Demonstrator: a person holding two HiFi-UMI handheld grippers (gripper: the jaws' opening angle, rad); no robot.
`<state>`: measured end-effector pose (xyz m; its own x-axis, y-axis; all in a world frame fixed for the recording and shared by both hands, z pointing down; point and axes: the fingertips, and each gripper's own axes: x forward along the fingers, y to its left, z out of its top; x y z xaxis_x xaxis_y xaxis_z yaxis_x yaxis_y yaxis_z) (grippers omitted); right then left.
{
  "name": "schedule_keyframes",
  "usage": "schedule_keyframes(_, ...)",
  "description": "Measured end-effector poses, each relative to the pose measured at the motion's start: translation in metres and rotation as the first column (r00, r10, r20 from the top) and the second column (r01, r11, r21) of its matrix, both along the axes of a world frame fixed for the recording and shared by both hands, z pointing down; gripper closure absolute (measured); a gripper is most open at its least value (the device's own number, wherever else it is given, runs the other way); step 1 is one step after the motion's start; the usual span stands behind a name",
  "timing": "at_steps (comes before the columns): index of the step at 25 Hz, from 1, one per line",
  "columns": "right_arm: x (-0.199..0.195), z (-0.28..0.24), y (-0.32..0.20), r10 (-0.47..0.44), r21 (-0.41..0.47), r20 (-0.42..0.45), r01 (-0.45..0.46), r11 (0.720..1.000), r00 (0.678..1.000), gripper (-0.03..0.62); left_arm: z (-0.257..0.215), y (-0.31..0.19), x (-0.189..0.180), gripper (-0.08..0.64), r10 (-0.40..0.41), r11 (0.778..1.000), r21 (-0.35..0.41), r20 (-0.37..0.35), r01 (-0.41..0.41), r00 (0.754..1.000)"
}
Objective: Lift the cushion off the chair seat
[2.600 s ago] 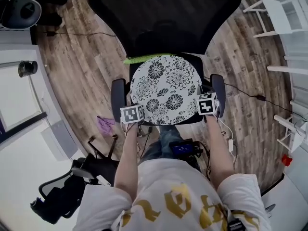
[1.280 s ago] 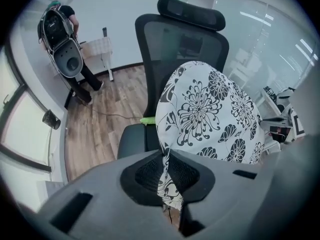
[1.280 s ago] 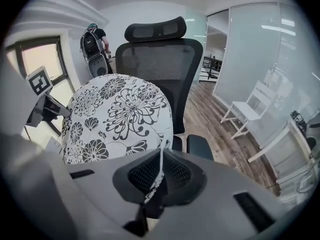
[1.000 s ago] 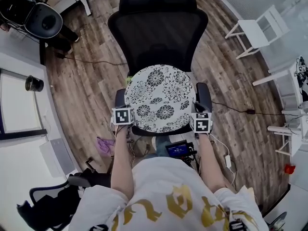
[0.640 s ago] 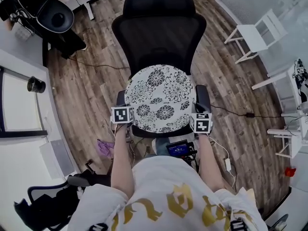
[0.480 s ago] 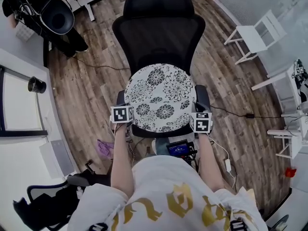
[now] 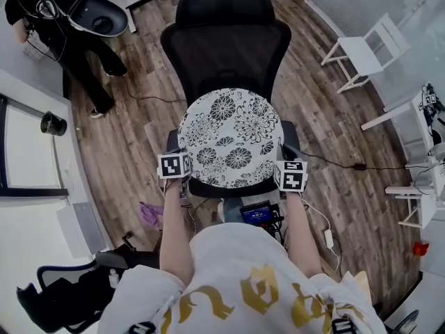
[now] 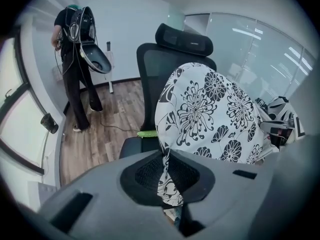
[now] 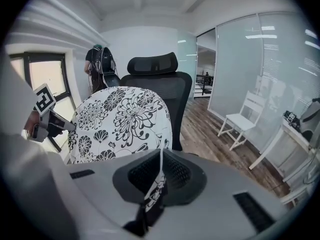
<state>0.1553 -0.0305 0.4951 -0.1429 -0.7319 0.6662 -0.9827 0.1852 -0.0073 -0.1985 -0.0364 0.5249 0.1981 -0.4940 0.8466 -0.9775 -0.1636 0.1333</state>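
The flowery cushion (image 7: 229, 134) is higher than a moment ago. It looks bigger and closer now, and it tilts up off the black chair seat (image 7: 229, 186). Both hands have come up a little. The left gripper (image 7: 182, 167) pinches the cushion's front left edge tight, and the right gripper (image 7: 284, 172) pinches the front right edge. So the lift has started, I think, but is not done. Below is a brown wood floor (image 7: 139, 131). A white chair (image 7: 361, 47) stands at the right, and a person (image 7: 76, 40) stands far off at the left.
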Motion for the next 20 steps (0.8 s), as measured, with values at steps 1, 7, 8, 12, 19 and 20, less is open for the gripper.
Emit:
schedule_keyframes(1, 0.0005, -0.0003, 0.0008, 0.003, 0.000, 0.003, -0.003, 1.000, 1.000, 0.574, -0.0016, 0.0001, 0.0005, 0.535, 0.000, 1.000, 0.004, -0.002, 0.000, 1.000)
schedule_keyframes(7, 0.0031, -0.0008, 0.0019, 0.017, 0.000, 0.008, -0.017, 1.000, 1.000, 0.574, -0.0102, -0.0013, 0.0011, 0.535, -0.002, 1.000, 0.021, 0.000, 0.002, 1.000)
schedule_keyframes(8, 0.0035, -0.0009, 0.0014, 0.019, 0.001, 0.002, -0.019, 1.000, 1.000, 0.574, -0.0107, -0.0021, 0.0010, 0.535, -0.002, 1.000, 0.023, -0.001, 0.002, 1.000)
schedule_keyframes(12, 0.0042, -0.0008, -0.0002, 0.019, 0.001, -0.022, -0.019, 1.000, 1.000, 0.574, -0.0088, -0.0032, 0.0018, 0.535, -0.006, 1.000, 0.027, -0.008, 0.006, 1.000)
schedule_keyframes(19, 0.0055, -0.0041, -0.0011, 0.019, 0.009, -0.010, -0.019, 1.000, 1.000, 0.575, -0.0108, -0.0038, 0.0023, 0.535, -0.006, 0.999, 0.035, -0.011, 0.007, 1.000)
schedule_keyframes(20, 0.0051, -0.0043, -0.0008, 0.023, 0.010, -0.006, -0.023, 1.000, 1.000, 0.575, -0.0113, -0.0039, 0.0020, 0.535, -0.005, 0.999, 0.035, -0.015, 0.005, 1.000)
